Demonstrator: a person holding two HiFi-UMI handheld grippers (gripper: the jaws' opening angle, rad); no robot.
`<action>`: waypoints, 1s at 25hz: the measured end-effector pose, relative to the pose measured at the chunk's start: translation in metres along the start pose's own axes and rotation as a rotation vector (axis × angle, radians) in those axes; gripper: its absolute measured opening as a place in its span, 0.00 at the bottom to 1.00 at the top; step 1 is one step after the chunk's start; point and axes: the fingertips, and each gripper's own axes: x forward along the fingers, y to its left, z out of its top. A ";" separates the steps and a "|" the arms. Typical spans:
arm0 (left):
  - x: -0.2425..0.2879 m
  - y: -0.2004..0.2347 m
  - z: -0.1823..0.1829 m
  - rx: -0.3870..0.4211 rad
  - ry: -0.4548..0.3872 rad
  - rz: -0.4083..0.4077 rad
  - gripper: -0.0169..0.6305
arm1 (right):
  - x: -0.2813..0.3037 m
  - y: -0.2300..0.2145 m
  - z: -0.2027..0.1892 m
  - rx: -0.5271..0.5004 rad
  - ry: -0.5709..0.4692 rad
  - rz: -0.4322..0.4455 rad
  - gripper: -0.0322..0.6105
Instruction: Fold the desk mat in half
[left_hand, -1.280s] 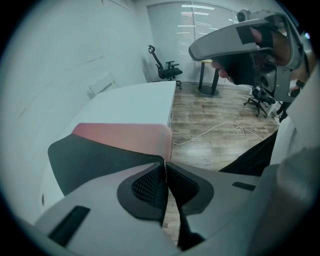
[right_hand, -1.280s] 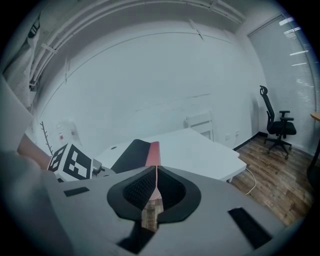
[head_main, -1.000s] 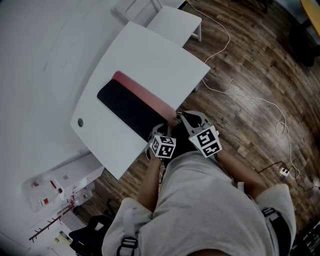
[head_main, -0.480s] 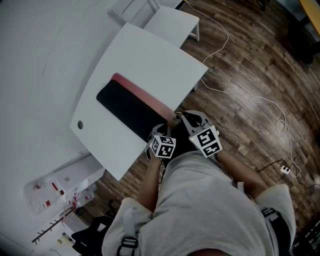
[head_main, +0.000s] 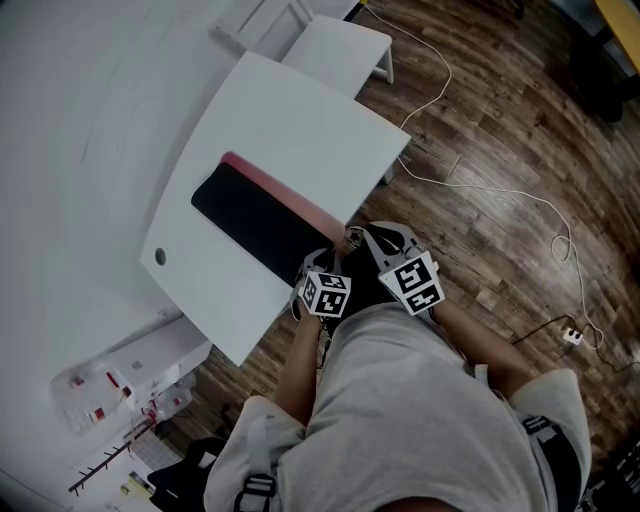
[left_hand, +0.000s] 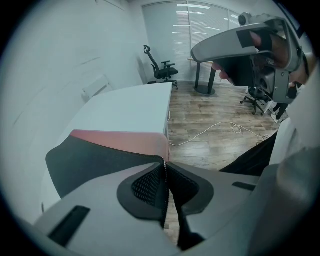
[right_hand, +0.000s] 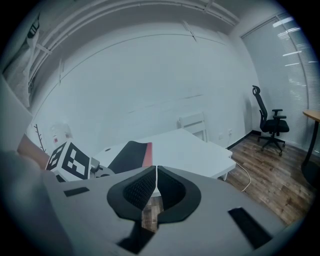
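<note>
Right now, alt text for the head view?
Seen from above, a person stands at the near edge of a white rectangular table, holding the left gripper and right gripper side by side. A black rectangular desk mat with a red strip along one long edge lies flat on the table near them.

Head view: near end of desk mat (head_main: 255, 215) hidden behind left claw (head_main: 318, 265). Lower-left shelf clutter (head_main: 95, 385) too small to identify, possibly bottles. Person (head_main: 420, 420) cut off by bottom edge.
</note>
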 end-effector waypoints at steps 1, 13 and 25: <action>0.000 0.000 0.001 -0.001 -0.001 -0.002 0.09 | 0.000 0.000 0.000 0.000 0.000 -0.001 0.11; -0.002 -0.002 0.007 0.001 0.004 -0.025 0.09 | -0.006 -0.007 0.000 0.034 -0.002 -0.025 0.11; 0.000 -0.002 0.011 -0.010 -0.007 -0.097 0.09 | 0.006 -0.018 0.006 0.060 -0.012 -0.072 0.11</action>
